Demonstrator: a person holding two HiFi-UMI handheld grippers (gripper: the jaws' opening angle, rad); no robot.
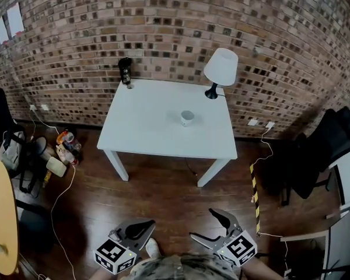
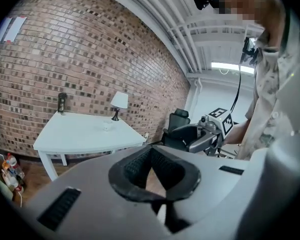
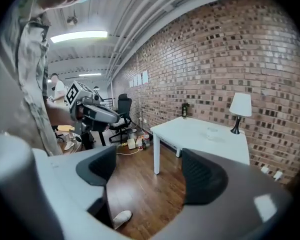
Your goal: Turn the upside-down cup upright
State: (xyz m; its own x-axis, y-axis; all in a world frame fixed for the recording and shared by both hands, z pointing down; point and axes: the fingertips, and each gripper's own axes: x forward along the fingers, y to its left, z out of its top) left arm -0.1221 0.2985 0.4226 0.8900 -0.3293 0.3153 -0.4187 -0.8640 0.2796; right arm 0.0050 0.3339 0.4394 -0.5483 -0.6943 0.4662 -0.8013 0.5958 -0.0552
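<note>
Beyond the grey right gripper (image 1: 201, 223) with its black pads (image 3: 205, 176): white table (image 1: 151, 130), white cup (image 1: 187, 118), white-shaded, black-based lamp (image 1: 220, 69), red-brown brick wall (image 1: 163, 28). Beneath it, dark brown wood floor (image 1: 163, 200).

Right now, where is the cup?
In the head view the cup sits on the white table, a little right of its centre, with the lamp behind it to the right.
</note>
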